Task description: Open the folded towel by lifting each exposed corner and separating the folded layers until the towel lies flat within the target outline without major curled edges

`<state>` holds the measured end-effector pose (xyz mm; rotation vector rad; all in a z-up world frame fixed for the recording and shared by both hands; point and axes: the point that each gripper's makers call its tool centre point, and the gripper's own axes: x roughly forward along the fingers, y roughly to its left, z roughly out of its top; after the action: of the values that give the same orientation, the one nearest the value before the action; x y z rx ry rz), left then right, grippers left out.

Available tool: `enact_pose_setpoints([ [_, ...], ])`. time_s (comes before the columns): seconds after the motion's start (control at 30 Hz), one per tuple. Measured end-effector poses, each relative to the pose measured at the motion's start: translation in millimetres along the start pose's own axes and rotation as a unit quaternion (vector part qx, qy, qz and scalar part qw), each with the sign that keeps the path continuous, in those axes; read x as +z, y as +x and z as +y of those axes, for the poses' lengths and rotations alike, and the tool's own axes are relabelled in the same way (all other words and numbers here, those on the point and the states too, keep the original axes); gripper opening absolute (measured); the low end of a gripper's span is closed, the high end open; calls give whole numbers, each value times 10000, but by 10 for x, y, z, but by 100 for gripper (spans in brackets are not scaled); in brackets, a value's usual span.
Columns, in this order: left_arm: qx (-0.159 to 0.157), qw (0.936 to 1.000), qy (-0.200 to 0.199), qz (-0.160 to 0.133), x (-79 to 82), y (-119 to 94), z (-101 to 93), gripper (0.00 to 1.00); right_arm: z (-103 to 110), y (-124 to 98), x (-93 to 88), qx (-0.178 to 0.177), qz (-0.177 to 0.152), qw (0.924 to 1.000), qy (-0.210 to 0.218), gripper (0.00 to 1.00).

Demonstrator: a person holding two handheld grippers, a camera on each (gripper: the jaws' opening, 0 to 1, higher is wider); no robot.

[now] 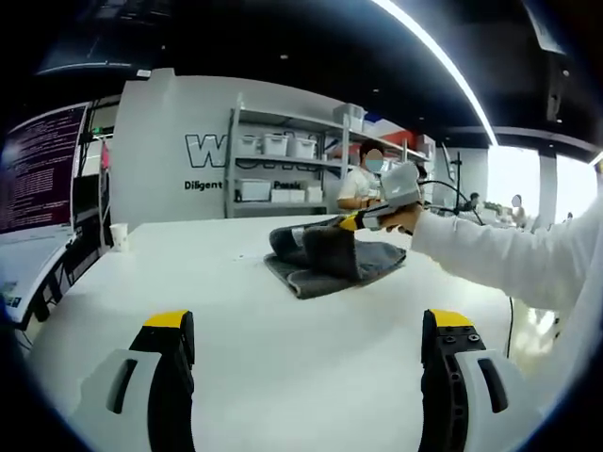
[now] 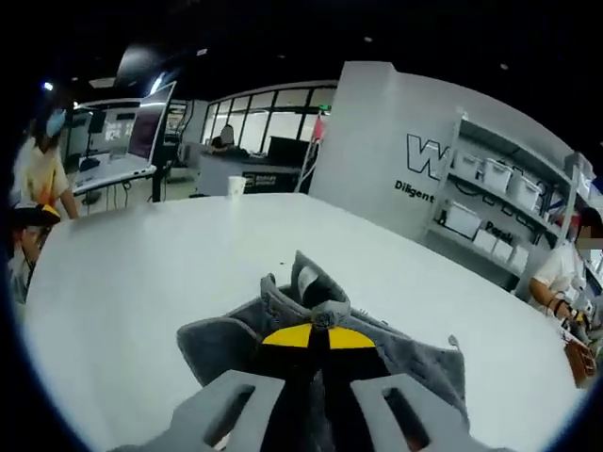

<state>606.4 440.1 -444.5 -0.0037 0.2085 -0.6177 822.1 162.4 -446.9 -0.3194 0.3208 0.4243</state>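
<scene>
A dark grey folded towel (image 1: 332,257) lies on the white table (image 1: 217,282), out ahead of my left gripper (image 1: 306,353), whose jaws stand wide apart and hold nothing. From the right a white-sleeved arm brings my right gripper (image 1: 350,223) to the towel's far top edge. In the right gripper view the right gripper (image 2: 317,341) is shut on a raised fold of the towel (image 2: 311,292), which bunches up just past the yellow jaw tips. The remaining cloth spreads flat around the jaws.
A paper cup (image 1: 119,235) stands near the table's far left edge. Monitors (image 1: 38,169) sit at the left. White shelves (image 1: 283,160) with bins line the back wall, and a person (image 1: 363,179) sits beyond the table.
</scene>
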Motion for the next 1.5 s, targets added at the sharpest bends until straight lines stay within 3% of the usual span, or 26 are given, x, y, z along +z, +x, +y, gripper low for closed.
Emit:
enact_pose_setpoints([
  [0.63,-15,10000,6,37,-6,55,-29,100,-877,-448,-218,-892,92,9958,159,0],
  [0.9,-33,10000,20,53,-13,79,-62,100,-1154,-604,-337,-1177,175,9928,157,0],
  [1.5,-86,9999,31,91,-38,121,-143,100,-1873,-1126,-679,-1954,357,9794,370,0],
])
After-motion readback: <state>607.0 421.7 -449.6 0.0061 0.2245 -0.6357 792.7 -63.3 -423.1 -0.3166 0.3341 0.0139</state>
